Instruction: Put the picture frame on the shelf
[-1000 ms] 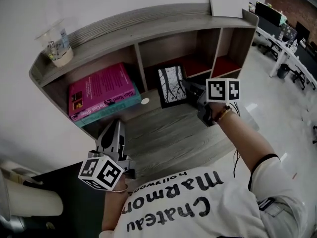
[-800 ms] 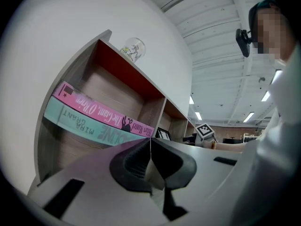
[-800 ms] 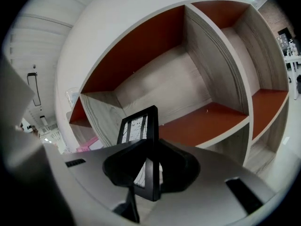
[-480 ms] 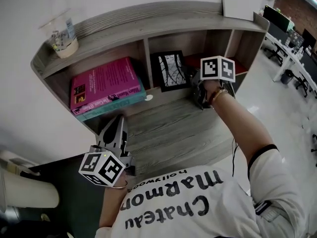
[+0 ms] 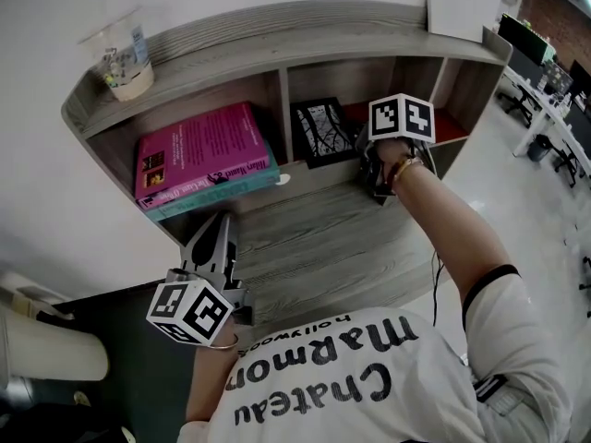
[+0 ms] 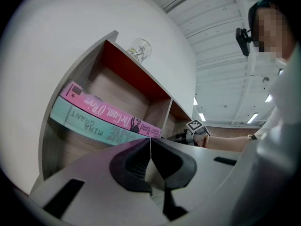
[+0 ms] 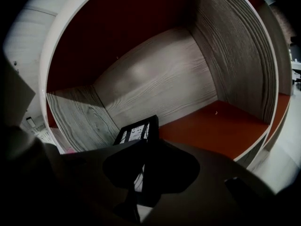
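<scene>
Picture frame (image 5: 321,133) sits upright inside the middle compartment of the shelf (image 5: 277,26), its edge pinched between the jaws of the right gripper (image 5: 363,152), which have just tightened slightly. That arm stretches forward, with the gripper tipped a little downward. The left gripper (image 5: 218,233) is held level, jaws pressed together on nothing, with the books (image 5: 205,160) ahead of them.

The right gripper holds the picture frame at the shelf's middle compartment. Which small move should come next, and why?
Probably ease the picture frame a little deeper and down onto the red compartment floor before releasing. The right gripper grips its edge, its jaws having just closed slightly on it; the frame stands near the opening, and whether its base rests yet is unclear.
</scene>
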